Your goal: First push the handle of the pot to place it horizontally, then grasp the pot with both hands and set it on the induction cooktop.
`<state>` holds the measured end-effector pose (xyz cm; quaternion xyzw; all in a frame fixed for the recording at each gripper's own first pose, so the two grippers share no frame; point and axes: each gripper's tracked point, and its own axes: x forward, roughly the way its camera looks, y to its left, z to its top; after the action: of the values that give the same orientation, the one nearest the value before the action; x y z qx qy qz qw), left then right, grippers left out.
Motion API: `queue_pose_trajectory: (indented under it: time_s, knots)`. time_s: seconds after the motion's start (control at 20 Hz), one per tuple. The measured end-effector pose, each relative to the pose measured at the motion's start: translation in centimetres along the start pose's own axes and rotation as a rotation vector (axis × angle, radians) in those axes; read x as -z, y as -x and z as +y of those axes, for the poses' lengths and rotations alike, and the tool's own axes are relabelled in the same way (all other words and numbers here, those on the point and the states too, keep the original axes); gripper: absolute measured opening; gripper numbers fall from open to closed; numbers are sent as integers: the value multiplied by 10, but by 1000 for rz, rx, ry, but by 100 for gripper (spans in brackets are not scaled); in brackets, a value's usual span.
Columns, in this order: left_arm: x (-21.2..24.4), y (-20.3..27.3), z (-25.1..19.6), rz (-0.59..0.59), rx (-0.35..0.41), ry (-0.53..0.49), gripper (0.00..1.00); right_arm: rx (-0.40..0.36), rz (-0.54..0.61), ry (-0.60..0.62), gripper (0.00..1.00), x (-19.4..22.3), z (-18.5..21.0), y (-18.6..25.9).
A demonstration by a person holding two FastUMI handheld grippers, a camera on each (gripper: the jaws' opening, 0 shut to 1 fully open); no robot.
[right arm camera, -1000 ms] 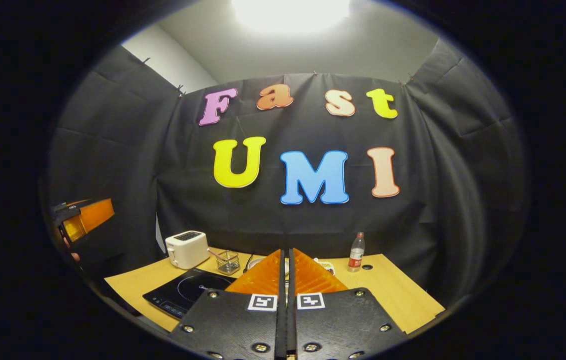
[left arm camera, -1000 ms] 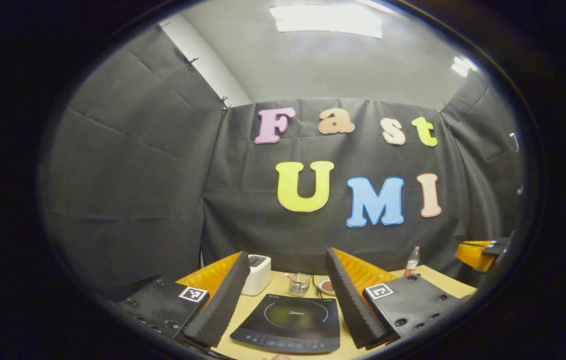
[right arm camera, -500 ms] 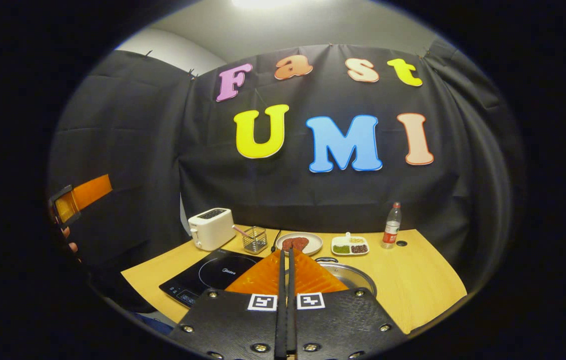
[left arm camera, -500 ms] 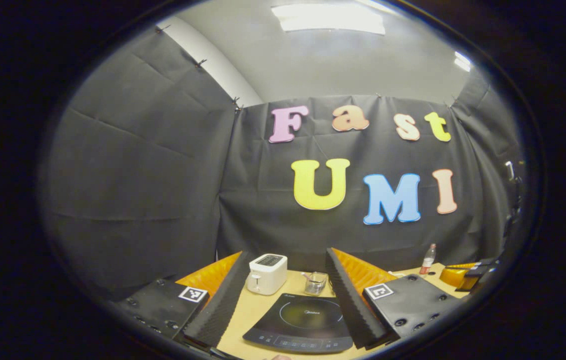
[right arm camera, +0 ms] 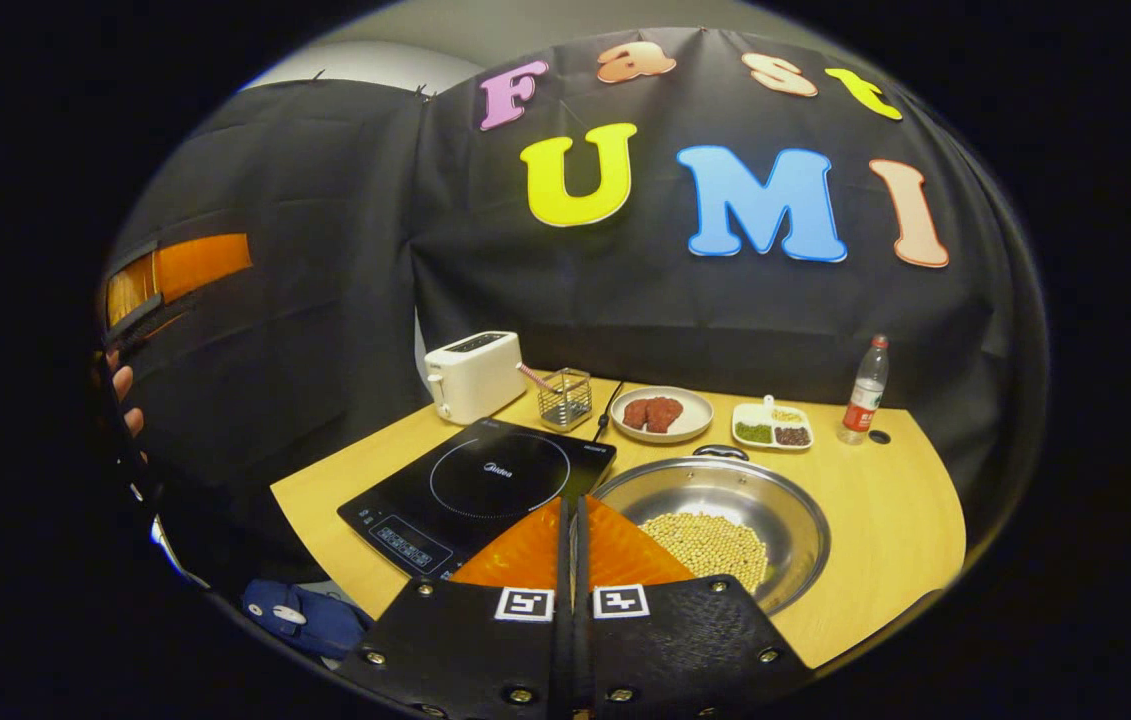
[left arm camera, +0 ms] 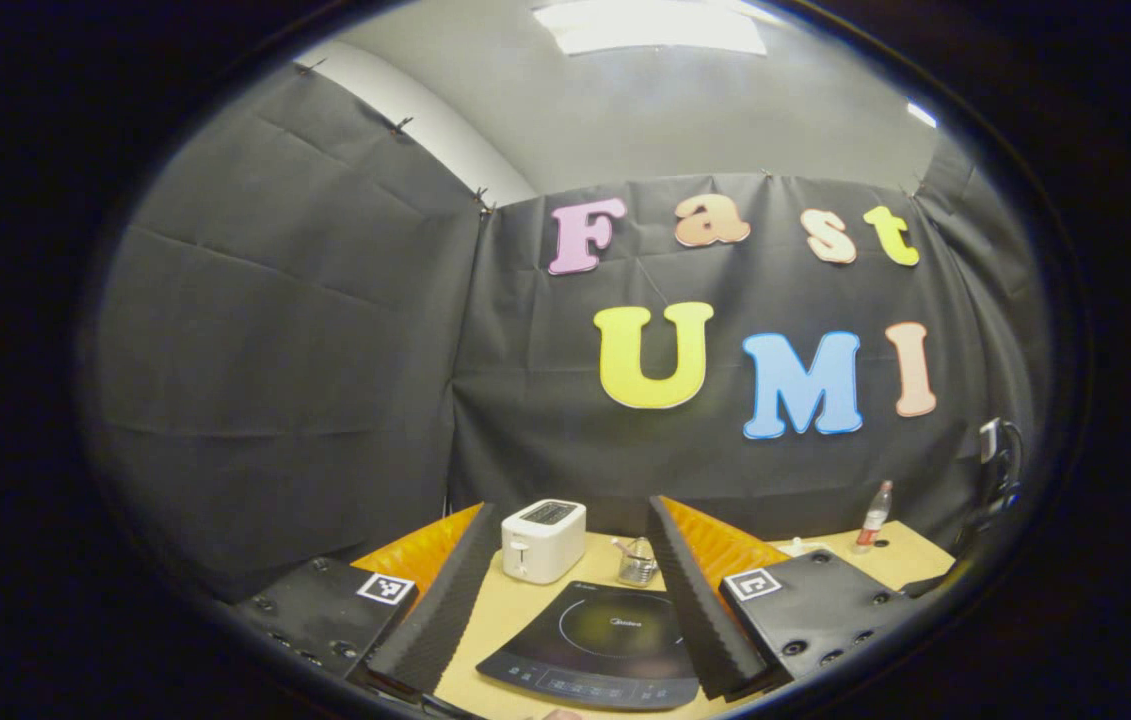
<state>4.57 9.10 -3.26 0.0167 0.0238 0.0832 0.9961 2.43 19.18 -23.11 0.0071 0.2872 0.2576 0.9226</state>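
My right gripper (right arm camera: 570, 520) is closed and empty above the pot (right arm camera: 715, 525), which sits on the desk (right arm camera: 885, 520) beside the cooktop (right arm camera: 480, 480); my left gripper (left arm camera: 565, 590) is open. The handle push comes next.

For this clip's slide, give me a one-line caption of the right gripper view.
Closed right gripper above a steel pot of beans beside the induction cooktop on the table.

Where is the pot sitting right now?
In the right gripper view the pot sits on the wooden table, just right of the induction cooktop and in front of the meat plate, beyond the right gripper.
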Motion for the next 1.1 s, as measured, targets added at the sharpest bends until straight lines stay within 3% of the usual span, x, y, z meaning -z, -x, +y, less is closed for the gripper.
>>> queue_pose_trajectory:
  time_s: [0.3, 0.6, 0.65, 1.1]
  knots:
    - [3, -4, 1, 13, -37, -28, 99, -72, 112, 0, 0, 37, 6, -22]
    - [6, -1, 6, 25, -67, -44, 94, -139, 235, 2, 0, 76, 16, -35]
    - [6, 0, 7, 26, -70, -46, 99, -147, 257, 0, 0, 83, 16, -37]
    - [2, 4, 4, 27, -77, -53, 94, -109, 433, -61, 0, 138, -9, -40]
